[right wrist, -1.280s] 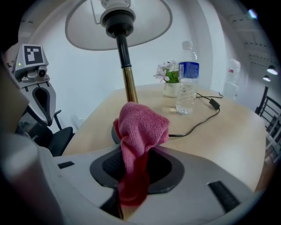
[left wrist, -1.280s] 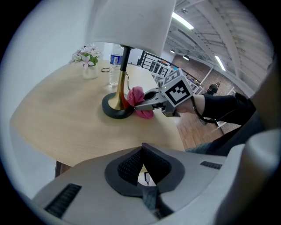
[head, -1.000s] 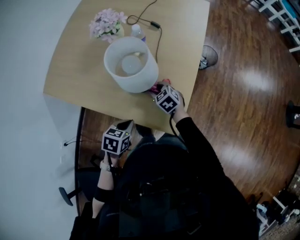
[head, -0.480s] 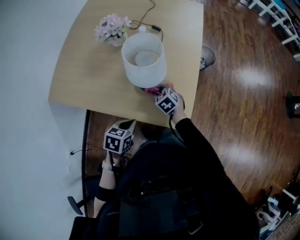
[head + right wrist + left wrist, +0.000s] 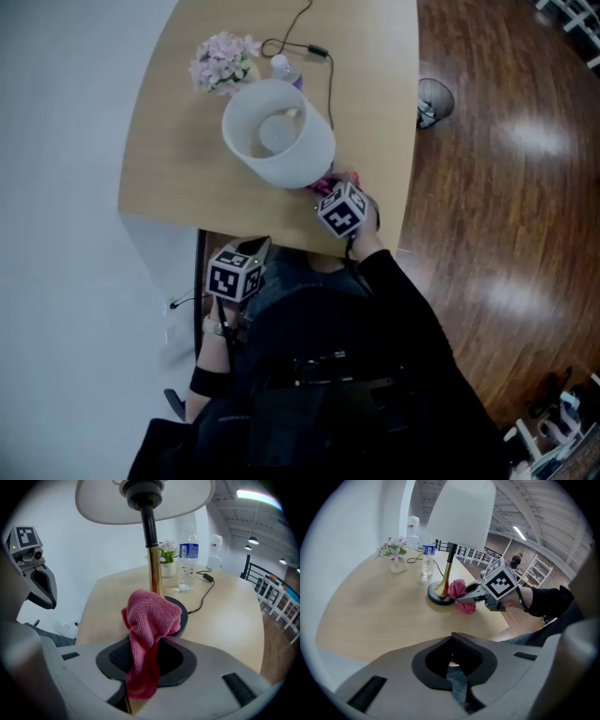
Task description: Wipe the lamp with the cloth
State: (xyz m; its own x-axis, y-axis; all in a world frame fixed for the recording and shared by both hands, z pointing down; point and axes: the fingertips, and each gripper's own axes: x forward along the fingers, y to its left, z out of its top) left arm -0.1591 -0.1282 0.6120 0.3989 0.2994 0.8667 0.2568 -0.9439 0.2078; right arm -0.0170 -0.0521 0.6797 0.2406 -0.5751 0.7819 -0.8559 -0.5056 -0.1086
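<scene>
The tan counter (image 5: 178, 159) stands over a wood floor (image 5: 487, 141). The left gripper (image 5: 452, 663) hangs short of the counter's near edge, jaws pressed together, empty. At centre stands the lamp (image 5: 278, 131). The right gripper (image 5: 140, 672) pinches the pink cloth (image 5: 150, 620) at the lamp's base (image 5: 182, 613).

Step in hand, as judged: wiping the base. The next move calls for carrying the cloth up the stem (image 5: 154, 569).

The left gripper view shows the cloth apparently touching the base. The head view hides this under the shade (image 5: 281, 155).
</scene>
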